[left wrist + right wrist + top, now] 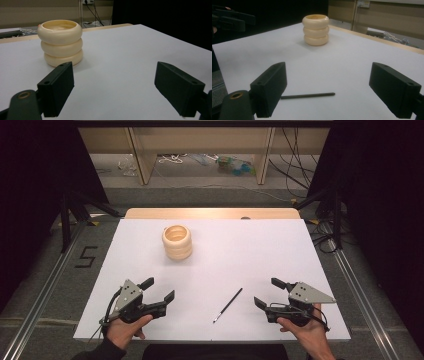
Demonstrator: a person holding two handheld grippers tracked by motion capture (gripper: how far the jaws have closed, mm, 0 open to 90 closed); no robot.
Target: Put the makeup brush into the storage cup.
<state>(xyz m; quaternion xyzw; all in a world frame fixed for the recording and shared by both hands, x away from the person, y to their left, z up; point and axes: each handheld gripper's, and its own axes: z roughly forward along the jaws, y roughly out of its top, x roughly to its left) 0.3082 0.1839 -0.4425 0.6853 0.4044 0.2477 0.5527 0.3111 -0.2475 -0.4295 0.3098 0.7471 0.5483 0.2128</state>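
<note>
A: Counter (pixel 280 245) status, white top, wooden strip along its far edge. What sits ahead of the left tool (pixel 159 291)?

B: Cream holder (pixel 177 242), shaped like three stacked rings, upright, mouth open upward. It stands well ahead of the left tool and slightly to that tool's right in the high view. In the left gripper view the holder (pixel 61 42) rises just above the left-hand jaw, apart from it.

A: Left tool state?

B: Released. Jaws spread wide, only bare counter (pixel 120 75) between them. A hand (pixel 126 330) grips it from behind, at the near edge.

A: Right tool (pixel 271 293)?

B: Also released, jaws wide apart, held by the other hand (pixel 307 332) near the near edge. Grey three-cornered plate on top, cable looped at the body.

A: Thin dark item?

B: Slim black pen or brush (pixel 228 305), lying flat on the counter between the two tools, closer to the right tool, off that tool's left jaw. It runs diagonally, pale tip toward the near edge. In the right gripper view the pen (pixel 308 95) lies crosswise just ahead of the jaws, one end hidden behind the left-hand jaw; touching cannot be told.

A: Holder from the right tool?

B: Holder (pixel 315 30) well ahead, left of centre. Left tool (pixel 229 18) shows at the upper left edge there.

A: Surroundings?

B: Floor with cables (pixel 295 165) beyond the counter, wooden furniture legs (pixel 142 155) behind.
</note>
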